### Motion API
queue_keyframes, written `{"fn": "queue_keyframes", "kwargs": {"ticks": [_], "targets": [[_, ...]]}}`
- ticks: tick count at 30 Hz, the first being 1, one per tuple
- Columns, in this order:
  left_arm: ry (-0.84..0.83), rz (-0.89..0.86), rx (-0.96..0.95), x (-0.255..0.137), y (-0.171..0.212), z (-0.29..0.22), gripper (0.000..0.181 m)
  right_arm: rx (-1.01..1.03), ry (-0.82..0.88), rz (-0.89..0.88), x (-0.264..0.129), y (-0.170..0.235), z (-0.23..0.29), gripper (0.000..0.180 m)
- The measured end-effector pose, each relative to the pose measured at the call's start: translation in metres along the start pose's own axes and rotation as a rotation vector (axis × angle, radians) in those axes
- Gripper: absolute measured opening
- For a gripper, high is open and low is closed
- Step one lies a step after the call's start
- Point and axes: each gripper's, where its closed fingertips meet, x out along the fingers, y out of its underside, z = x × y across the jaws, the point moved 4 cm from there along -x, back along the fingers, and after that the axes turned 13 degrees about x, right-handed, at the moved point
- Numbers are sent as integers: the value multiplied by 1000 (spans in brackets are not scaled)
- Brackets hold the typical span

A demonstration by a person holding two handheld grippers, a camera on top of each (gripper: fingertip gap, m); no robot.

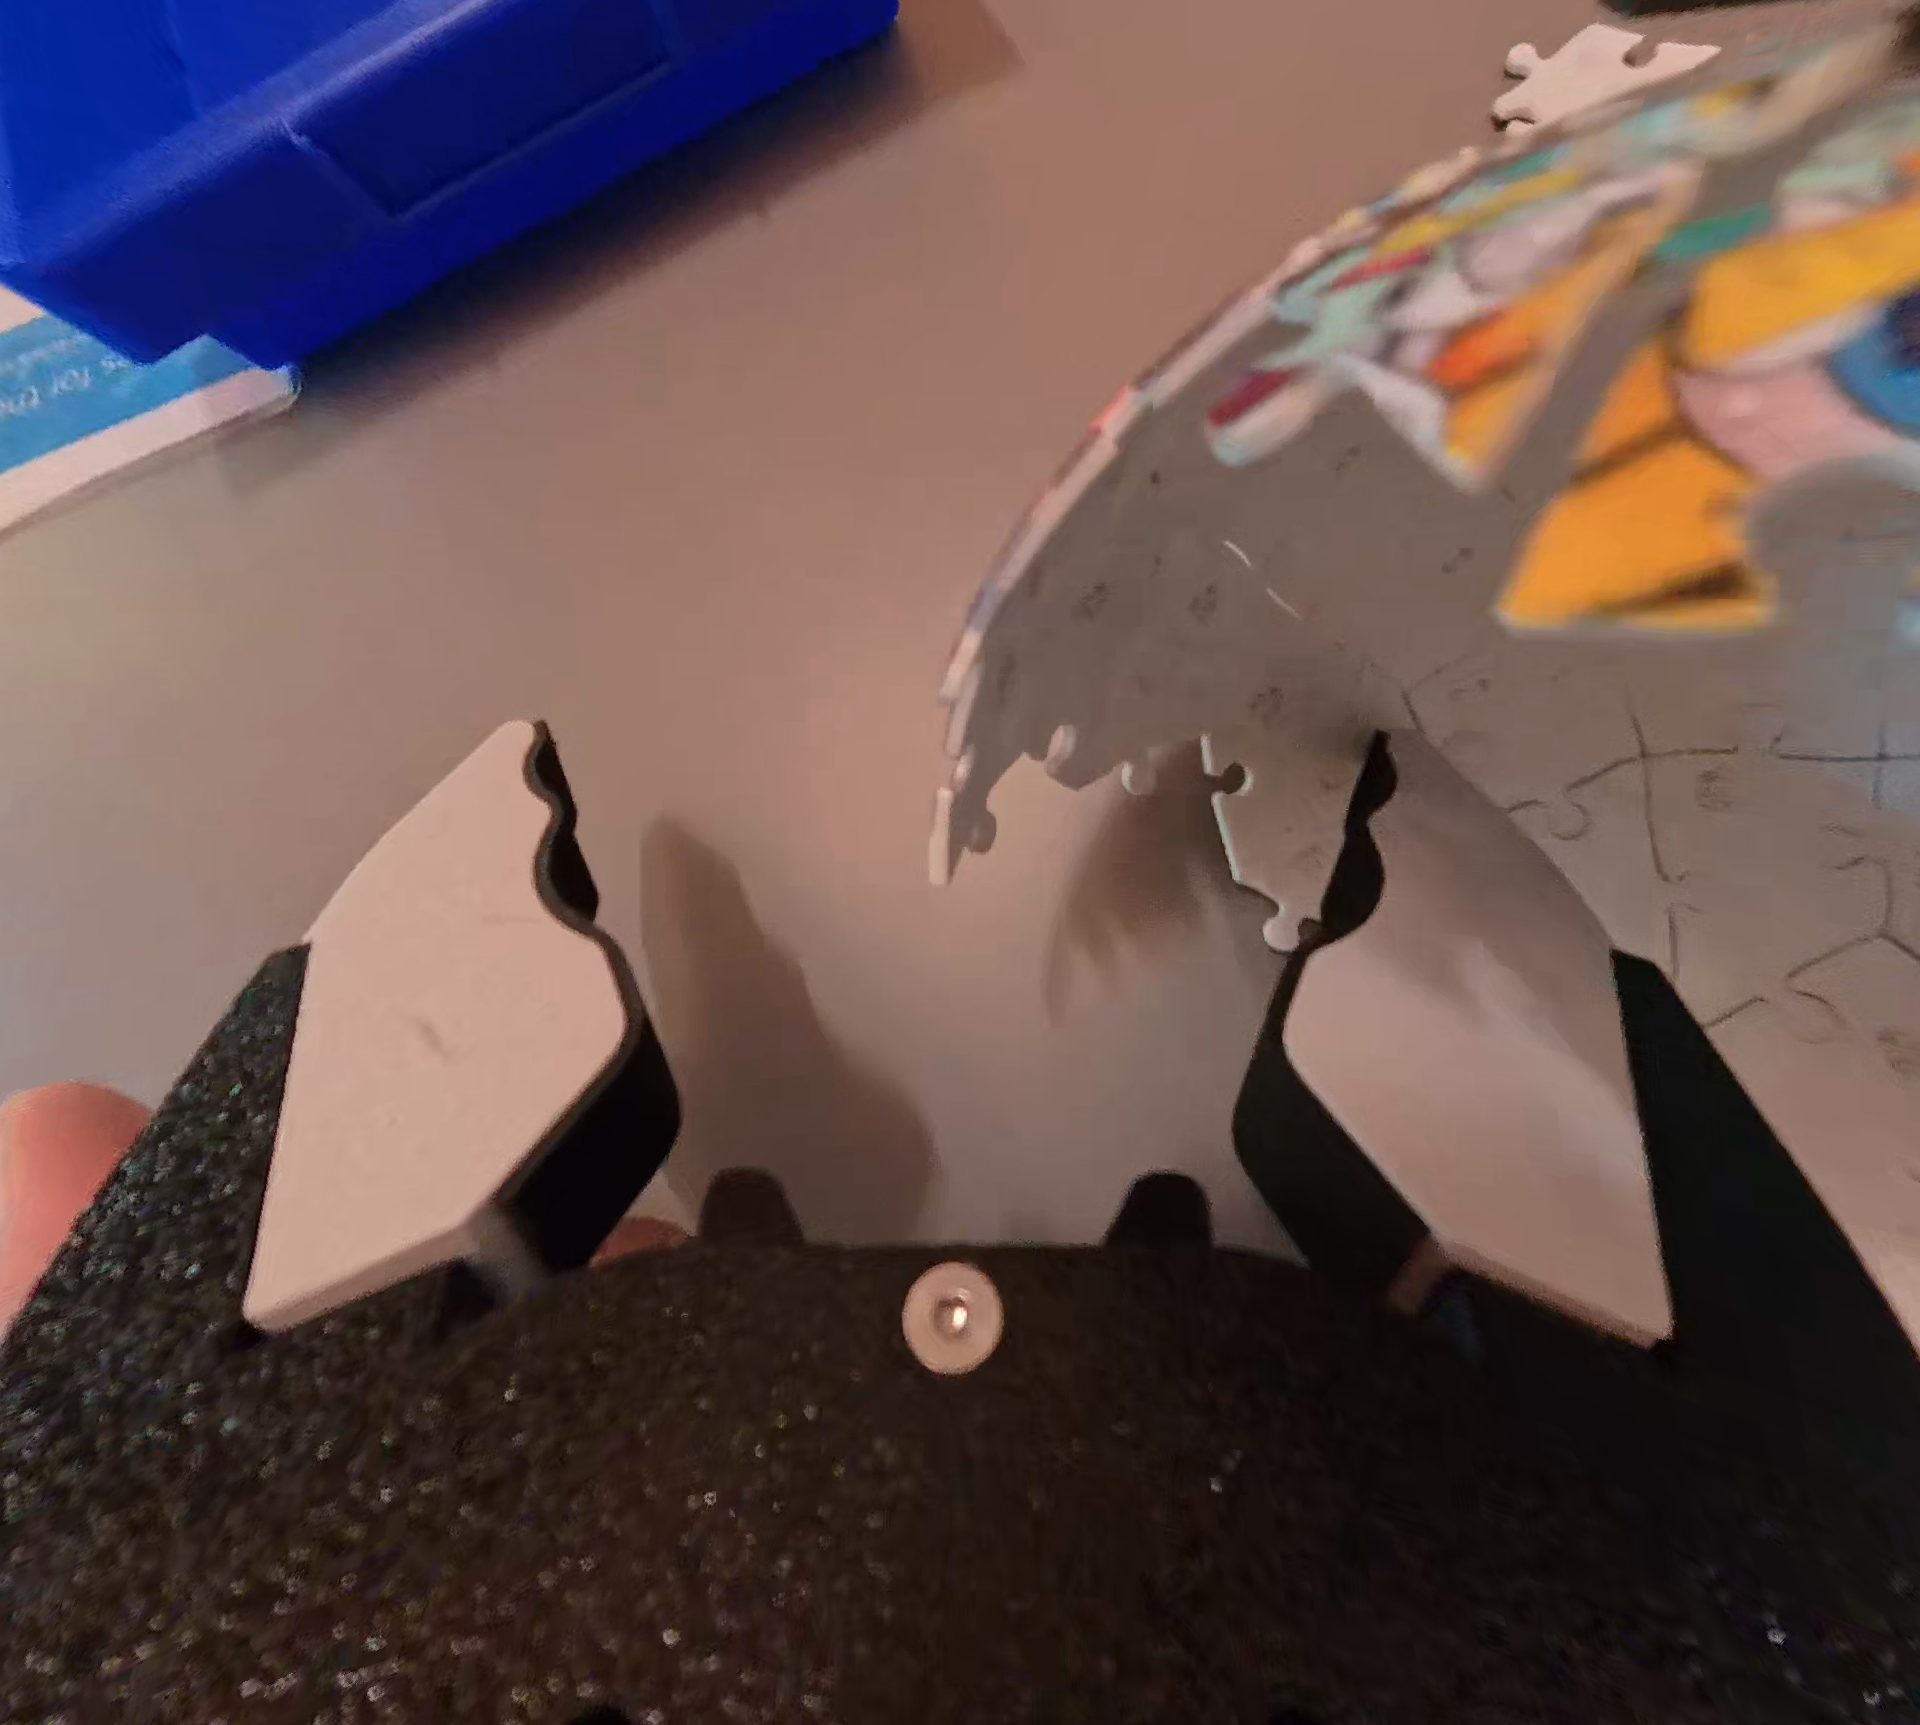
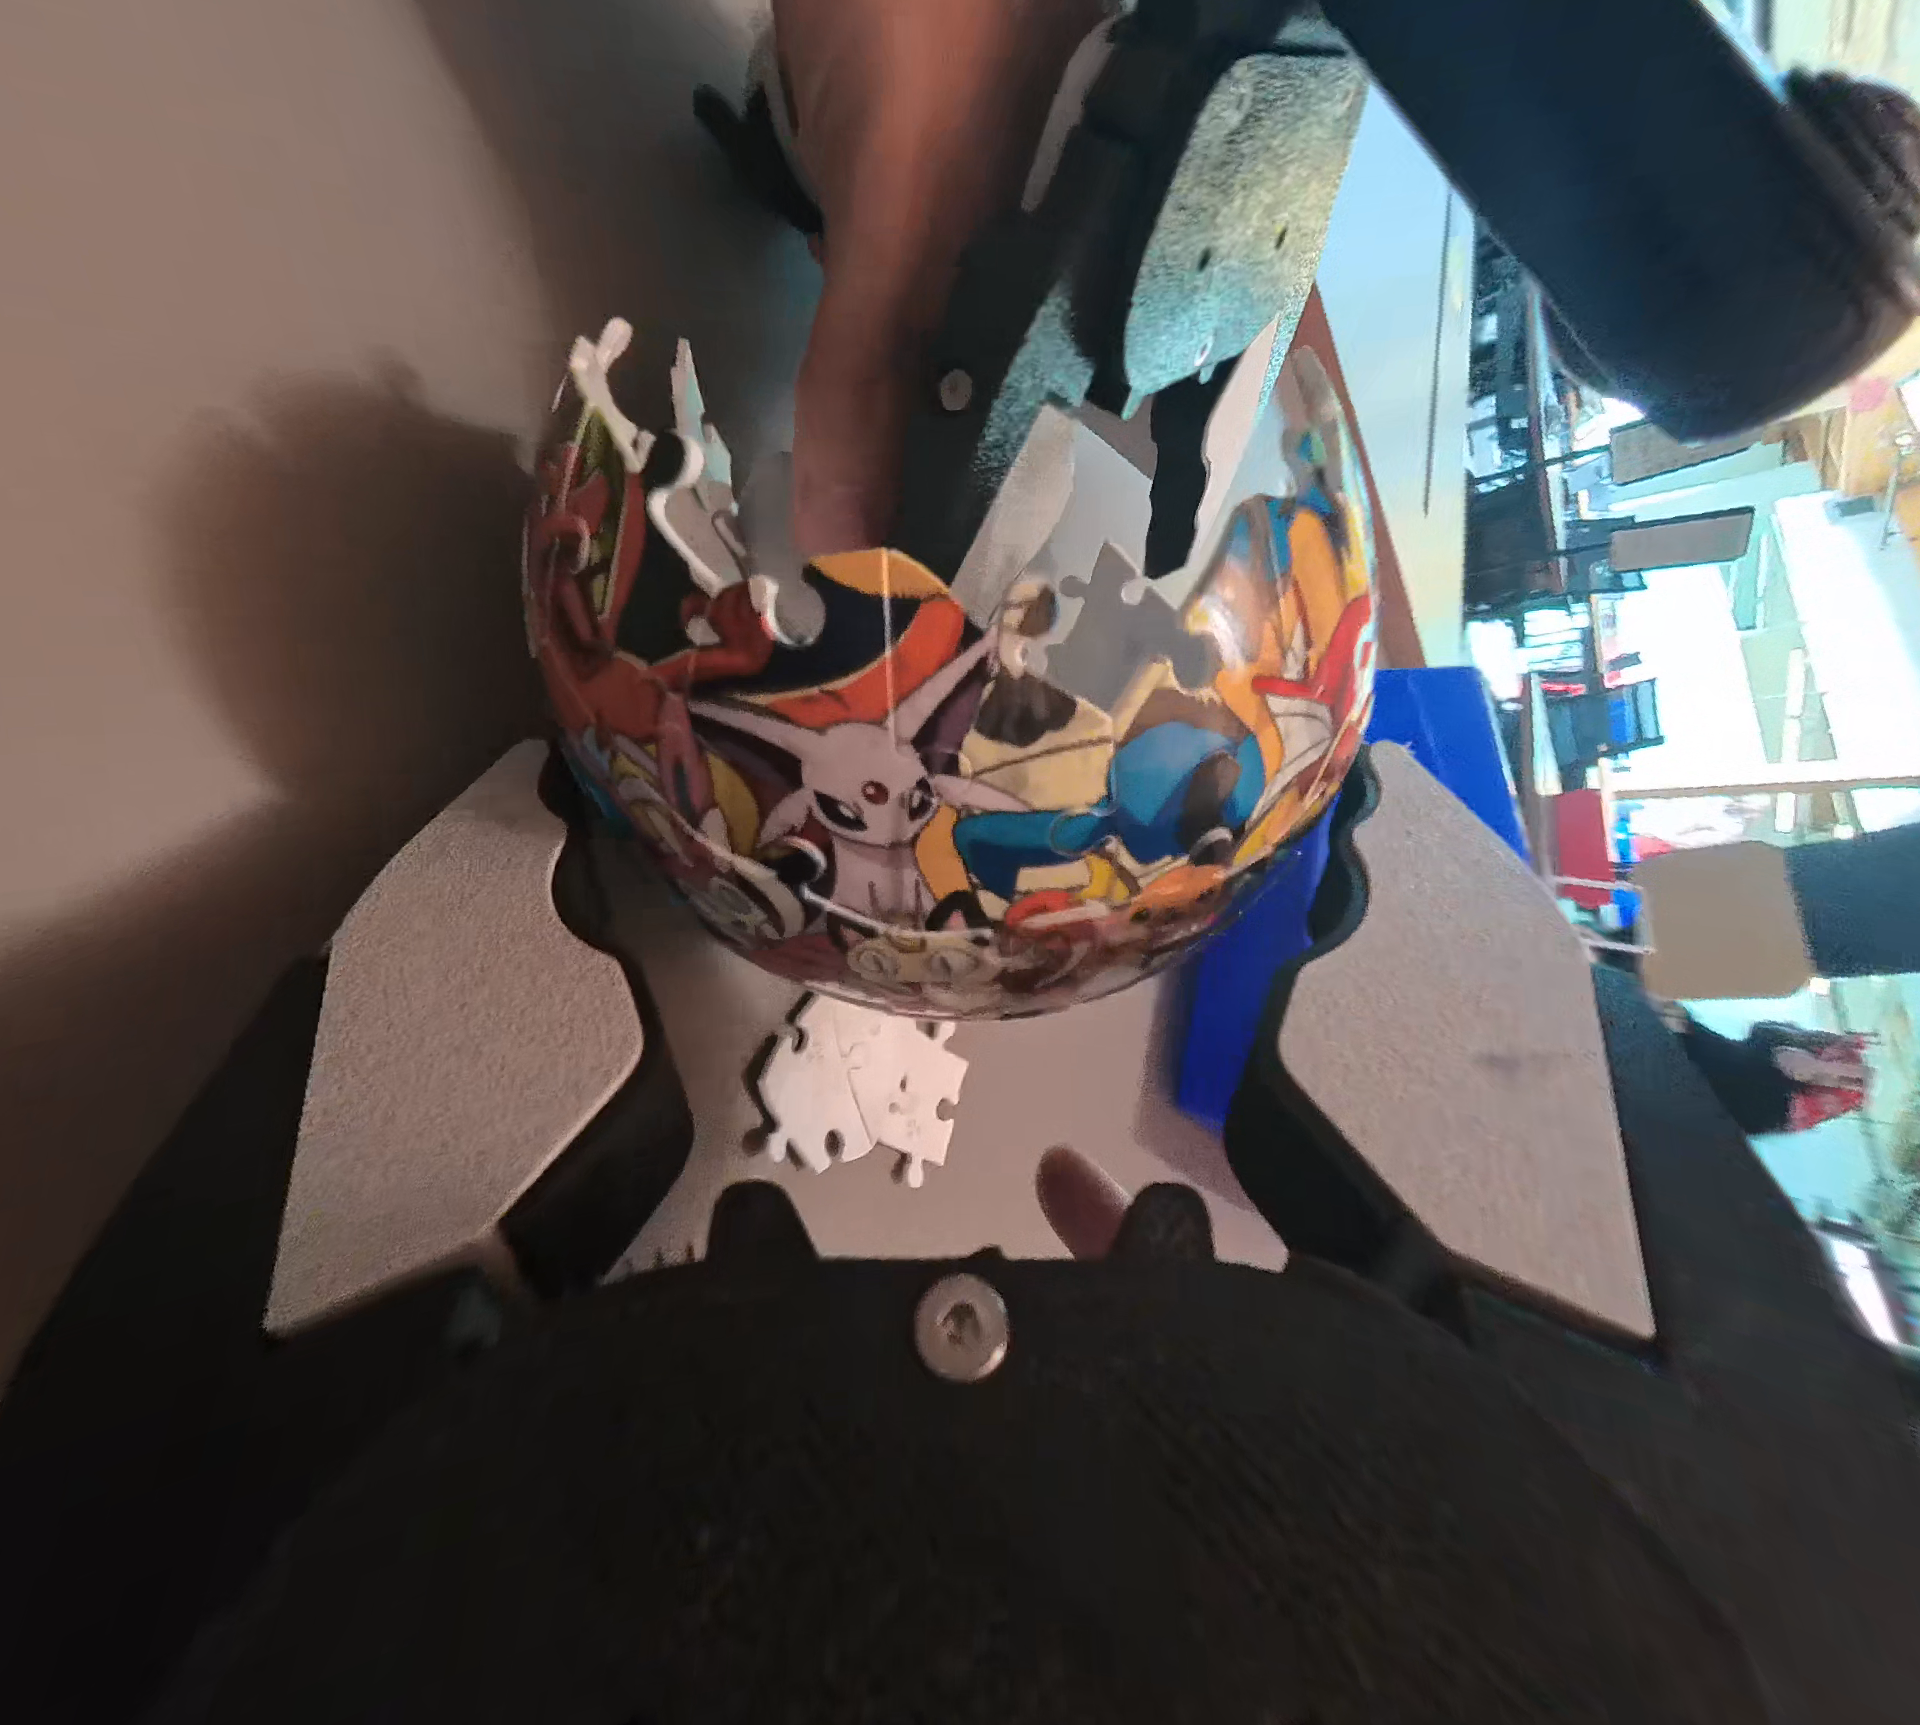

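A partly built puzzle ball with colourful cartoon figures has a jagged open rim. My right gripper is shut on it, one fingertip on each side of the shell. In the left wrist view the ball fills the right side, blurred. My left gripper is open and empty, with its right fingertip against the ball's jagged edge. In the right wrist view a hand holds the left gripper above the ball, and one of its fingers reaches into the opening.
A blue plastic bin stands at the upper left on the grey table, partly on a light blue booklet. A small cluster of joined white puzzle pieces lies on the table under the ball. A person's dark sleeve shows far right.
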Motion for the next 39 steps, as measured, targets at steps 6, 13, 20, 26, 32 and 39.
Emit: {"fn": "queue_keyframes", "kwargs": {"ticks": [6,13,20,26,32,39], "targets": [[77,14,-76,-8,7,-4,126,-172,113,57,0,-9,8,132],[141,71,-93,-23,16,-8,118,-338,158,127,-5,-19,18,131],[191,163,-114,-27,29,-20,129,-505,179,274,-12,-15,21,132],[147,120,7,-24,21,-22,136,-308,9,238,-23,-9,26,135],[109,68,59,-19,15,-21,138,196,-256,-32,-33,-13,26,138],[46,10,87,-10,5,-17,136,517,-316,-180,-27,-9,15,145]]}}
